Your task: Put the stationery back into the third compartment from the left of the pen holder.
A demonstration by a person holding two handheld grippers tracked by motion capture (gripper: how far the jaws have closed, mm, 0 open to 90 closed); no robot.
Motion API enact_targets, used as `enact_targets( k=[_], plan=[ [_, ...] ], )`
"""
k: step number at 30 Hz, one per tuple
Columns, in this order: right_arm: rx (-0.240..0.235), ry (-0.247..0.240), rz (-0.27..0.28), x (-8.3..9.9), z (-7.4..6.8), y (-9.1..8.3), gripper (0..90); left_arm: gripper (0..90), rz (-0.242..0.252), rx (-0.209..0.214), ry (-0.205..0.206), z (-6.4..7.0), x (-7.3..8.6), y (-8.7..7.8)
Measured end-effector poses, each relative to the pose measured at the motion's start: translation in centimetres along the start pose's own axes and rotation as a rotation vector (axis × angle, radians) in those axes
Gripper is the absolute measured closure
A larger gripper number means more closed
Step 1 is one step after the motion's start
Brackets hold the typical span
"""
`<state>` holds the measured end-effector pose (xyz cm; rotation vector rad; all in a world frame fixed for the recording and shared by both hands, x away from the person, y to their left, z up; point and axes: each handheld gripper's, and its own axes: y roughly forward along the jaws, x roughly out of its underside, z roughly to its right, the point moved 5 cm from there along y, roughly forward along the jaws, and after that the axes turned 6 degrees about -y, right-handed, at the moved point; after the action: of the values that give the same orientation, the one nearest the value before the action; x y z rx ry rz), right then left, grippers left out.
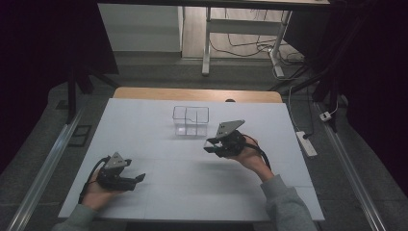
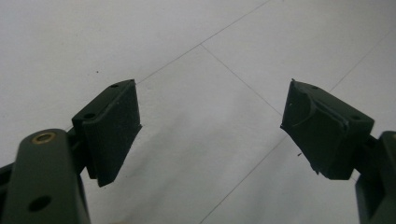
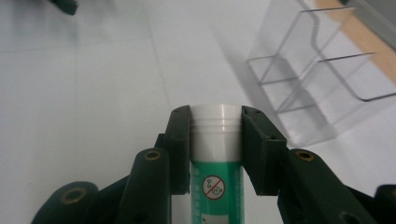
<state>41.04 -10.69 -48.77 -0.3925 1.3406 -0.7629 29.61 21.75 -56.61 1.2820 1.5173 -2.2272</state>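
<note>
White surface [image 1: 192, 187] in a dim room, cables on floor beyond far edge. Right gripper [image 3: 216, 122] clamps green tube w/ white cap [image 3: 216, 140] near clear organiser [image 1: 191, 121]. Left gripper [image 2: 210, 126] wide, near the surface's near-left corner.

Tube [image 3: 217, 177] bottom beyond frame edge

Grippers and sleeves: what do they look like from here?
Both the left gripper and right gripper are black, each topped by a grey three-cornered plate and trailing a black cable. Their arms carry brass-ringed holes, and the pads are flat black blocks. The sleeves are grey.
</note>
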Motion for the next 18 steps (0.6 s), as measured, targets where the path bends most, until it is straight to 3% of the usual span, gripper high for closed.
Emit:
enact_targets(
  k=[9, 18],
  plan=[
    [0.055, 0.082, 0.077, -0.2, 1.0, -1.1, 64.1, 18.7, -0.001, 0.0, 0.004, 0.0, 0.0, 0.0],
    [0.105, 0.115, 0.109, -0.4, 1.3, -1.4, 64.1, 18.8, -0.002, -0.001, 0.006, 0.0, 0.0, 0.0]
  ],
)
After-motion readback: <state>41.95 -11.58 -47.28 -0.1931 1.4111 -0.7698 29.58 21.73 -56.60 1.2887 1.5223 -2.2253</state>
